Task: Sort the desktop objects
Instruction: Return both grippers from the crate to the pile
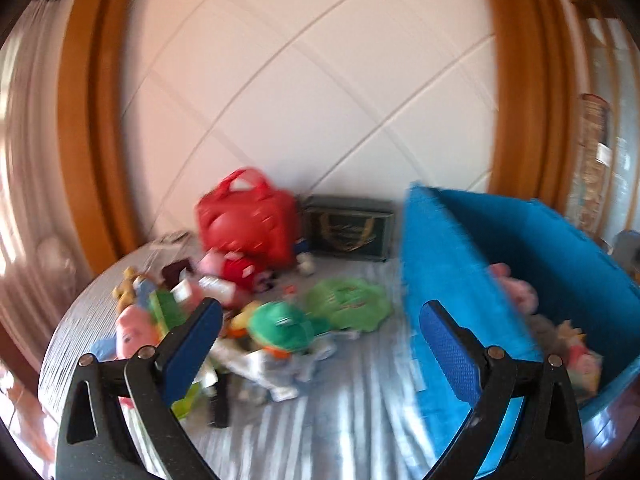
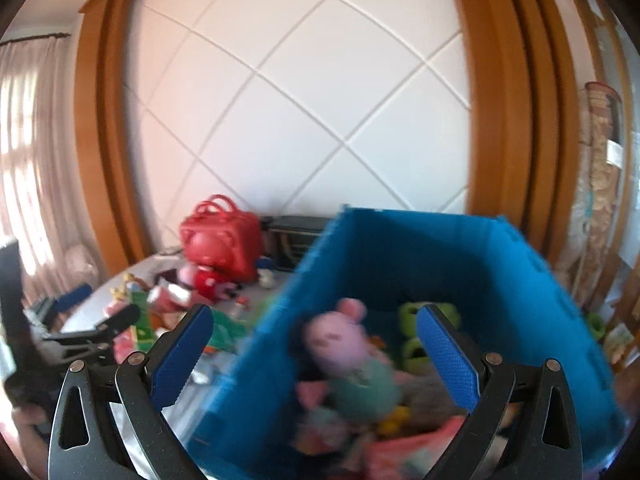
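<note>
The left gripper [image 1: 320,328] stands wide open with nothing between its blue pads, aimed down over the pile of toys [image 1: 192,312] on the striped tablecloth [image 1: 352,408]. Its spread jaws suggest it is ready to take the next toy rather than carry one. A green cap [image 1: 284,324] and a flat green plush [image 1: 348,304] lie closest ahead of it, near the middle of the table, with a pink plush [image 1: 134,330] further to the left.

The right gripper [image 2: 316,348] is also fully open and empty, and it looks down into the blue bin [image 2: 400,248]. A pink pig toy [image 2: 344,344] in a green dress rests inside the bin among other soft toys, with a green frog-like toy [image 2: 416,344] behind it. The bin sits at the right side of the table, just beside the pile, probably so that each toy needs only a short carry across. Its open top faces the grippers, which makes dropping things in easy.

A red bag [image 1: 252,220] and a dark box [image 1: 348,228] stand at the back against the wall, apart from the clutter; whether they are to be sorted cannot be told. Both views are blurred, so small items stay unclear. Much of the pile looks yet to be sorted.
</note>
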The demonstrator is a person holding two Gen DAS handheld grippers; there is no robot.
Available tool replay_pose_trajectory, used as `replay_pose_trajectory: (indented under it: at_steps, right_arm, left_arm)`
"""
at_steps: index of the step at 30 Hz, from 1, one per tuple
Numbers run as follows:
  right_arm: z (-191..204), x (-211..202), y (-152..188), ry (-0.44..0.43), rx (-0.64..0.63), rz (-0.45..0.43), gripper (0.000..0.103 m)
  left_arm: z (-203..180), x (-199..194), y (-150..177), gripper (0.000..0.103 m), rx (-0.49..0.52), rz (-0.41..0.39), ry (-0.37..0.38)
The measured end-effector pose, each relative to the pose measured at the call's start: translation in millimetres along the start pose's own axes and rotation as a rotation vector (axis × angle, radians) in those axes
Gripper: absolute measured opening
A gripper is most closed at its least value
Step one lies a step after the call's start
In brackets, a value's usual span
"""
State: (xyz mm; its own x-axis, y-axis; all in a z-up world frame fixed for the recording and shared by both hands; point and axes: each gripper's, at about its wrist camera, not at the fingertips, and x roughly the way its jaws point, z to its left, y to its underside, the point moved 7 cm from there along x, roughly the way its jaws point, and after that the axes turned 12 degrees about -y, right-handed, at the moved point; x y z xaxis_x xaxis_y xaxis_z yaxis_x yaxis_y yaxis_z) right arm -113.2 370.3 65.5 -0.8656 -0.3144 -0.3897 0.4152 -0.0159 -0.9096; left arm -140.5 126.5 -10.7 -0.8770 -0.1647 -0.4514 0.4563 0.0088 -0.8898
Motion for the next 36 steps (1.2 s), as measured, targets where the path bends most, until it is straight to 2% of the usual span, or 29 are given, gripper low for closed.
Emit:
replay_pose_trajectory:
  at_steps: [5,9,14,18,23,27,31,36]
  right_arm:
    - [60.8,39.0,-9.5,-0.020,-0.016,0.011,0.103]
    - [103.5,88.7,-5.0,-0.037,0.020,0.052,0.103]
    - [140.3,158.9,22.4,-0.046,0.057,0.129,0.103]
    - [140.2,209.9,66.2,-0.020,0.114,0.232,0.103]
    - [119.7,262.8,127.1,0.035,0.161,0.396,0.103]
    - [106.9,282.5,160.6,0.059,0.169,0.488,0.103]
    - [103.0,294.4,180.0,0.059,0.179,0.541,0.103]
    - [98.4,304.9,195.5,0.076,0.193,0.578,0.103]
  left_arm:
    - [81.7,53.7,26.3,0.101,0.000,0.093,-0.090]
    - [153.2,97.6,55.9,0.101,-0.003,0.187,-0.166]
    - [221.4,142.1,99.0,0.101,0.007,0.298,-0.236]
    - [253.7,175.4,136.8,0.101,-0.006,0.384,-0.240]
    - [264.9,210.8,173.6,0.101,0.018,0.475,-0.214]
    - [262.4,236.2,188.0,0.101,0.011,0.521,-0.168]
    - [255.4,252.9,190.8,0.100,0.024,0.561,-0.163]
    - [228.5,244.0,163.2,0.100,0.025,0.506,-0.087]
